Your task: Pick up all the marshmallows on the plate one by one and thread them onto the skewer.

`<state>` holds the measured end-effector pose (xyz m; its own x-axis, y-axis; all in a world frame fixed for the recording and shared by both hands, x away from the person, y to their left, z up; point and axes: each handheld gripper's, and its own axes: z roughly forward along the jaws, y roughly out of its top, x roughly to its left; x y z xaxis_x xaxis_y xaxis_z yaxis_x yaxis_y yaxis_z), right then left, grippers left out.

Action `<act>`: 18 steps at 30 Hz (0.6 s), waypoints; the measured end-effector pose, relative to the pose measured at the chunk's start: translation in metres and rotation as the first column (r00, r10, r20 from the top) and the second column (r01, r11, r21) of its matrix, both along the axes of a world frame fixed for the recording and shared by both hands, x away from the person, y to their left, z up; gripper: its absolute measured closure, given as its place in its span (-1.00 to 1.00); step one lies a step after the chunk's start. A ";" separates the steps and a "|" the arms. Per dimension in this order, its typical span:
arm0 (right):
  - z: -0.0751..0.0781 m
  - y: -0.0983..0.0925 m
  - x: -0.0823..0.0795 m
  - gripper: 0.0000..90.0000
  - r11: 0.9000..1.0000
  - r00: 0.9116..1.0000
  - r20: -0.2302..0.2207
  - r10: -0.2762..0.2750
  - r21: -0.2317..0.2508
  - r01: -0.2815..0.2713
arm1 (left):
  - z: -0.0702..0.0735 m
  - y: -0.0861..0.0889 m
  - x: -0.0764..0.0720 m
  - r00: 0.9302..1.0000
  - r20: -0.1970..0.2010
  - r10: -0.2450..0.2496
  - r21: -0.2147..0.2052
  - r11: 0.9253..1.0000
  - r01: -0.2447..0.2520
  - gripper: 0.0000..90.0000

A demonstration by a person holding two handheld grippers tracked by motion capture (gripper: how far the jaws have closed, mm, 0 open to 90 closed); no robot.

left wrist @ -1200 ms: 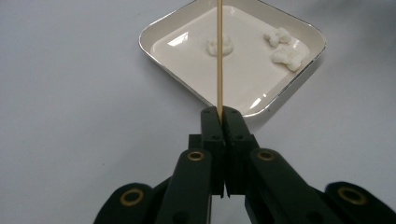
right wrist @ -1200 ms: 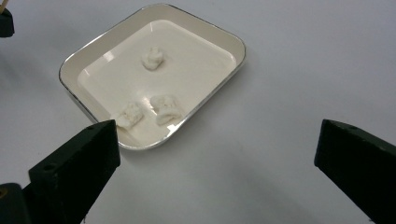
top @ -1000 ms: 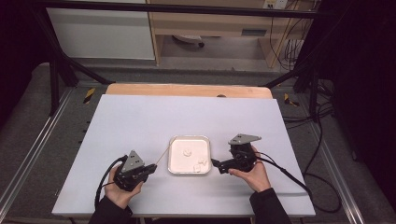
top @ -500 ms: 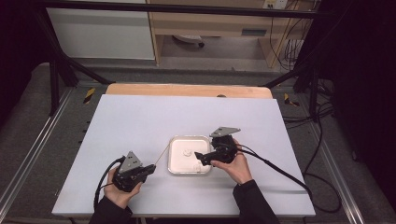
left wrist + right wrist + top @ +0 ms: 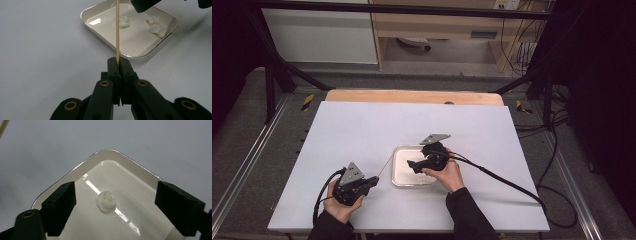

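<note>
1. The left gripper [image 5: 117,62] has its jaws clamped on a thin wooden skewer [image 5: 117,30], which points ahead over the shallow white square dish [image 5: 95,27].
2. The right gripper [image 5: 115,207], its jaws apart and just closing, hangs over the dish on the white surface [image 5: 362,130].
3. A small white fluffy lump [image 5: 106,202] lies between the right jaws, untouched.

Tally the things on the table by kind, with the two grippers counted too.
White square dish: 1
White popcorn-like pieces in the dish: 2 clumps
Thin wooden skewer: 1
Grippers, left gripper and right gripper: 2
Total: 6
</note>
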<state>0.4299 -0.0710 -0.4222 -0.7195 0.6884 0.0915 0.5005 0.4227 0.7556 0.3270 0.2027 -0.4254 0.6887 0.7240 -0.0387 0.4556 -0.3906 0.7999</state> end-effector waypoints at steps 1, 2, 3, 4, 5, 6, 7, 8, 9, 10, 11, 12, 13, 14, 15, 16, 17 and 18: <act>-0.002 0.002 0.001 -0.52 1.000 1.000 0.005 0.000 -0.009 0.000 | 0.000 0.000 0.000 1.000 0.002 0.001 0.000 1.000 -0.001 0.98; -0.003 0.003 0.002 -0.46 1.000 1.000 0.007 0.003 -0.015 -0.003 | 0.000 0.000 0.000 1.000 0.000 0.001 0.000 1.000 -0.001 0.98; -0.005 0.005 0.002 -0.42 1.000 1.000 0.009 0.010 -0.021 -0.009 | 0.000 0.000 0.000 1.000 0.000 0.002 0.000 1.000 -0.002 0.98; -0.006 0.007 0.003 -0.39 1.000 1.000 0.005 0.016 -0.027 -0.015 | 0.000 0.000 0.000 1.000 0.002 0.003 -0.001 1.000 -0.003 0.98; -0.007 0.008 0.003 -0.34 0.999 1.000 0.005 0.020 -0.031 -0.020 | 0.000 0.000 0.000 1.000 0.002 0.002 -0.001 1.000 -0.002 0.98; -0.009 0.010 0.004 -0.28 0.999 1.000 0.005 0.025 -0.040 -0.025 | 0.000 0.000 0.000 1.000 0.002 0.002 -0.001 1.000 -0.002 0.98; -0.010 0.011 0.004 -0.24 0.999 1.000 0.008 0.030 -0.043 -0.030 | 0.000 0.000 0.000 1.000 0.003 0.003 0.000 1.000 -0.003 0.98; -0.012 0.012 0.004 -0.19 0.998 0.999 0.009 0.035 -0.046 -0.034 | 0.000 0.000 0.000 1.000 0.001 0.001 0.000 1.000 -0.001 0.98; -0.013 0.013 0.004 -0.14 0.998 0.999 0.004 0.035 -0.046 -0.035 | 0.000 0.000 0.000 1.000 0.001 0.002 0.000 1.000 -0.002 0.98; -0.014 0.013 0.004 -0.12 0.998 0.999 0.004 0.035 -0.048 -0.035 | -0.001 0.000 0.000 1.000 0.001 0.002 0.000 1.000 -0.002 0.98; -0.015 0.013 0.004 -0.08 0.998 0.999 0.001 0.037 -0.049 -0.037 | -0.001 0.000 0.000 1.000 -0.001 0.001 -0.001 1.000 -0.001 0.98; -0.016 0.013 0.005 -0.05 0.997 0.999 -0.003 0.042 -0.057 -0.042 | -0.001 0.000 0.000 1.000 0.000 0.002 0.000 1.000 -0.002 0.98; -0.018 0.013 0.005 -0.03 0.997 0.999 -0.004 0.040 -0.061 -0.040 | -0.001 0.000 0.000 1.000 0.000 0.001 0.000 1.000 -0.001 0.98; -0.019 0.013 0.005 0.00 0.997 0.999 -0.002 0.046 -0.067 -0.046 | -0.001 0.000 0.000 1.000 -0.001 0.001 -0.001 1.000 -0.001 0.98; -0.019 0.013 0.005 0.04 0.996 0.999 -0.006 0.047 -0.075 -0.048 | -0.001 0.000 0.000 1.000 0.000 0.001 0.000 1.000 -0.001 0.98; -0.020 0.014 0.005 0.07 0.996 0.999 -0.007 0.049 -0.077 -0.050 | -0.001 0.000 0.000 1.000 -0.001 0.000 -0.001 1.000 0.000 0.98; -0.021 0.014 0.005 0.09 0.996 0.999 -0.010 0.051 -0.078 -0.052 | -0.001 0.000 0.000 1.000 0.000 0.001 0.000 1.000 -0.001 0.98; -0.022 0.014 0.005 0.12 0.996 0.999 -0.008 0.053 -0.078 -0.053 | -0.001 0.000 0.000 1.000 0.000 0.002 -0.001 1.000 -0.002 0.98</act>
